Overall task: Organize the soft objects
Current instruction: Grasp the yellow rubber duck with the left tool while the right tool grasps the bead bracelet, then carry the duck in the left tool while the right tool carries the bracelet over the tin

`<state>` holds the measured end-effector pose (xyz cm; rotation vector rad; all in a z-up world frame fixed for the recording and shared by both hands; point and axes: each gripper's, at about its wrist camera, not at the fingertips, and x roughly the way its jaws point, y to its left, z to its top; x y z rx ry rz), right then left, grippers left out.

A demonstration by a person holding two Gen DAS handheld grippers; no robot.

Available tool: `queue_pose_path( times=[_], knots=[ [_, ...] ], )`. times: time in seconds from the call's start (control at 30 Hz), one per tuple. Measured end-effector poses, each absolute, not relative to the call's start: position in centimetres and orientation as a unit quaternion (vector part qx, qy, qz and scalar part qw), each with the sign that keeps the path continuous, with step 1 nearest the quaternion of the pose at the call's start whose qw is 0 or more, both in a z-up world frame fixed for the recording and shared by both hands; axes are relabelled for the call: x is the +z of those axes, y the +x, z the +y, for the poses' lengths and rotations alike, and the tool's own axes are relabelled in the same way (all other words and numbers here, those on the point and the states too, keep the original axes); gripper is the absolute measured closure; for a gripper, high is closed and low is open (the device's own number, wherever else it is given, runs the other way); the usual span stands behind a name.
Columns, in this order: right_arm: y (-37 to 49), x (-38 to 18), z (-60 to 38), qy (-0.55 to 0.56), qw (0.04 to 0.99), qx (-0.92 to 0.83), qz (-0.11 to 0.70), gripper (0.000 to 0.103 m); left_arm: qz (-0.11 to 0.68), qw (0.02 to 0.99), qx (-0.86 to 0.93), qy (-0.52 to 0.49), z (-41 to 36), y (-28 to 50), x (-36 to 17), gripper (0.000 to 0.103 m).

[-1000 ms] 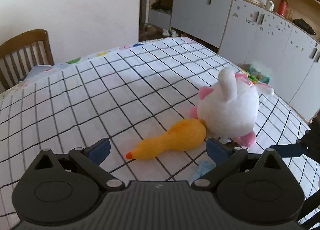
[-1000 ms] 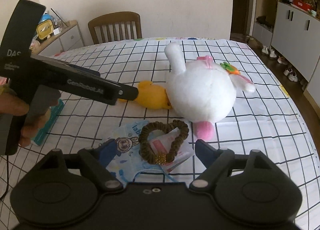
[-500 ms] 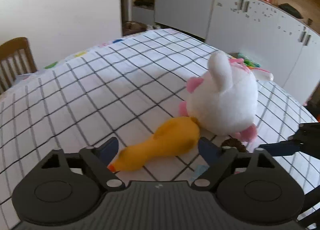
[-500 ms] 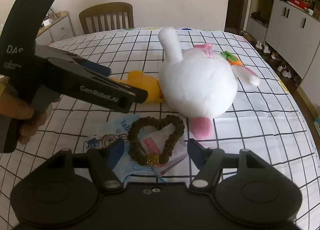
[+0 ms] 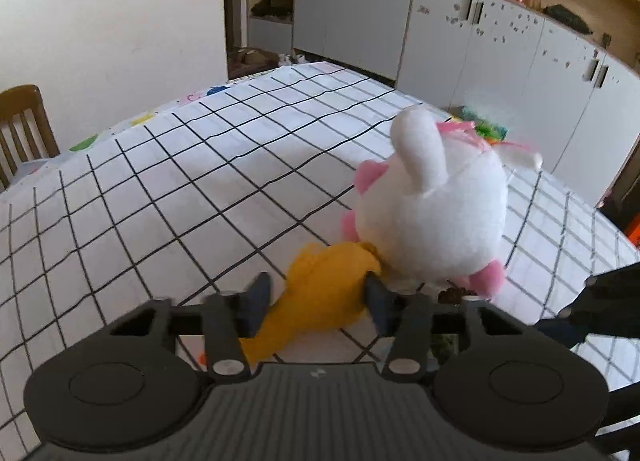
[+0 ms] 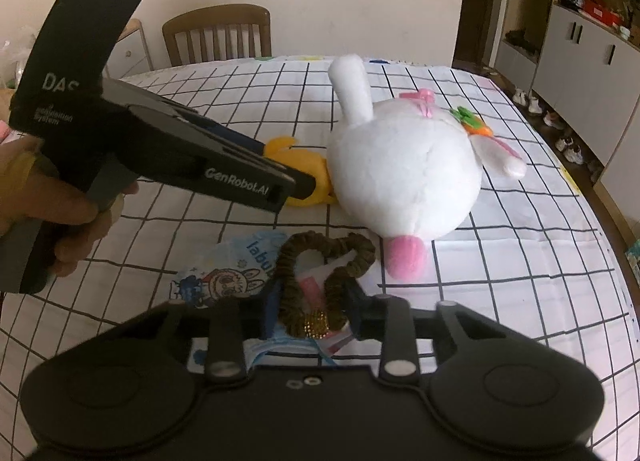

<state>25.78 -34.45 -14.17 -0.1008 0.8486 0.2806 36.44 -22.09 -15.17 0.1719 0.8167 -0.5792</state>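
On a checked tablecloth (image 5: 168,197), the left gripper (image 5: 318,297) has just closed on a yellow duck toy (image 5: 320,285) beside a white plush rabbit (image 5: 432,217); right gripper (image 6: 310,301), also just closing, pinches a brown scrunchie (image 6: 320,261) w/ wrappers (image 6: 224,281) underneath.

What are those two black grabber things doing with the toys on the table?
A person is tidying soft things on the checked tablecloth, with a grabber in each hand. The left gripper has just been closing on the yellow rubber chicken toy, which lies against the big white plush bunny. The right gripper has just been closing on the brown fabric scrunchie, which lies on a blue cartoon packet. Both things are still on the table; nothing is lifted yet.
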Motion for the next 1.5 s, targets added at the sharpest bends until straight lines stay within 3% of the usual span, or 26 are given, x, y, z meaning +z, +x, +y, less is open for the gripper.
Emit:
queue_pose_path(
  times=[0.3, 0.83, 1.5],
  knots=[
    [24.9, -13.0, -34.6, -0.043, 0.908, 0.139, 0.393, 0.087, 0.385, 0.880, -0.271, 0.057, -21.0, 35.6, -14.6, 0.069],
    [21.8, -7.7, -33.4, -0.030, 0.920, 0.174, 0.350, 0.088, 0.380, 0.904, -0.194, 0.011, -14.0, 31.2, -10.4, 0.069],
    [17.9, -0.9, -22.4, -0.065, 0.906, 0.308, 0.282, 0.088, 0.351, 0.932, -0.078, -0.039, -1.4, 20.2, -3.7, 0.069]
  ],
)
